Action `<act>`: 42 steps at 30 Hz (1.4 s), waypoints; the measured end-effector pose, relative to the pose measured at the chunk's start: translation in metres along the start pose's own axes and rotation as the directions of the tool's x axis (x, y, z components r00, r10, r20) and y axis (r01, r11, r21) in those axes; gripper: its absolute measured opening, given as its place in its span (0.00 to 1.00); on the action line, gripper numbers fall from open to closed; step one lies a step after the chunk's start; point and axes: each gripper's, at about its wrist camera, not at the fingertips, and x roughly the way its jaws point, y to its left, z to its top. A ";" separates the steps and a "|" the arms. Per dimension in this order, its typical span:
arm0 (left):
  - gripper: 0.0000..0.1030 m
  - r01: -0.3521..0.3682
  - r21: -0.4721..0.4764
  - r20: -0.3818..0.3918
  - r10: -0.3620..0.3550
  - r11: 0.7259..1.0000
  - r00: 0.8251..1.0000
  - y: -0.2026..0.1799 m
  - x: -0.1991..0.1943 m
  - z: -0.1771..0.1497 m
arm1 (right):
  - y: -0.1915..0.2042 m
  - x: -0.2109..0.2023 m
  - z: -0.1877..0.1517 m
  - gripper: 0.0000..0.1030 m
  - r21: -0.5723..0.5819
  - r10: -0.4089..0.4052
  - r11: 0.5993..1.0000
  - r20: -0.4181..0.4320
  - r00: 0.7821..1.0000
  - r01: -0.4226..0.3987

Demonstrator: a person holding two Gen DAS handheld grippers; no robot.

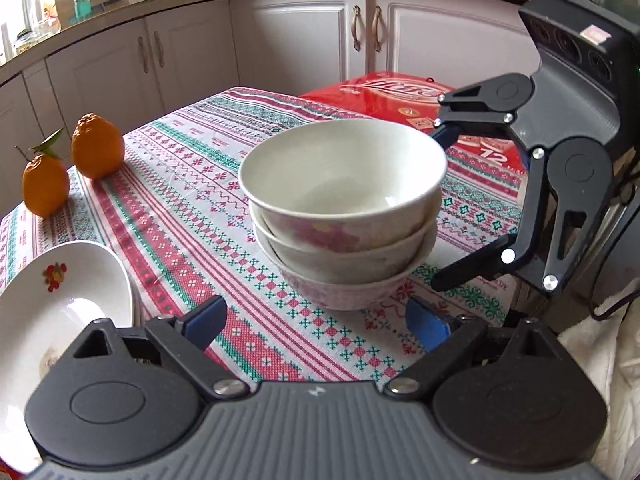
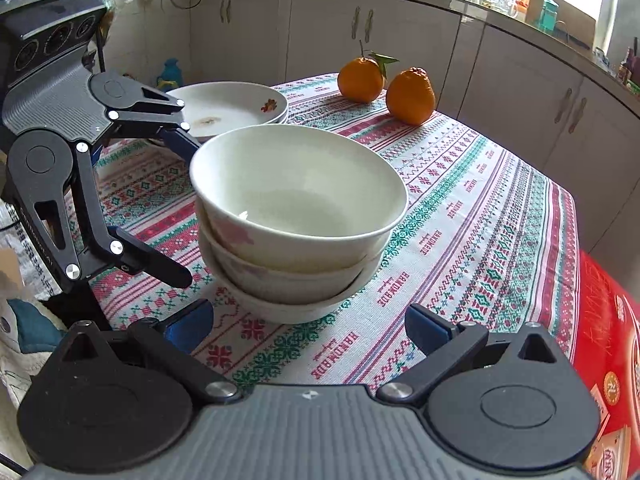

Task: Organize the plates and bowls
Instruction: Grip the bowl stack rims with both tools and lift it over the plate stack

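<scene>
Three white bowls with pink flowers are nested in a stack (image 1: 340,216) (image 2: 296,216) in the middle of the patterned tablecloth. My left gripper (image 1: 318,322) (image 2: 180,208) is open, its blue pads (image 1: 208,320) wide apart just short of the bottom bowl. From the opposite side my right gripper (image 2: 310,326) (image 1: 440,208) faces the stack, also open, with one finger on either side of the bowls' edge and no pad pressing. A stack of shallow white plates (image 1: 60,300) (image 2: 228,108) with a flower print lies next to my left gripper.
Two oranges (image 1: 98,146) (image 2: 410,96) stand near the table's far corner. A red printed box (image 1: 400,96) (image 2: 608,340) sits beyond the table edge on my right gripper's side. White kitchen cabinets (image 1: 304,40) run behind the table. Cloth lies beside the table (image 1: 608,360).
</scene>
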 end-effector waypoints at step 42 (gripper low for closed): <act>0.85 0.312 0.262 -0.174 -0.273 0.913 0.946 0.017 0.037 0.036 | -0.022 0.030 0.031 0.88 -0.248 0.243 0.929 -0.151 0.958 -0.275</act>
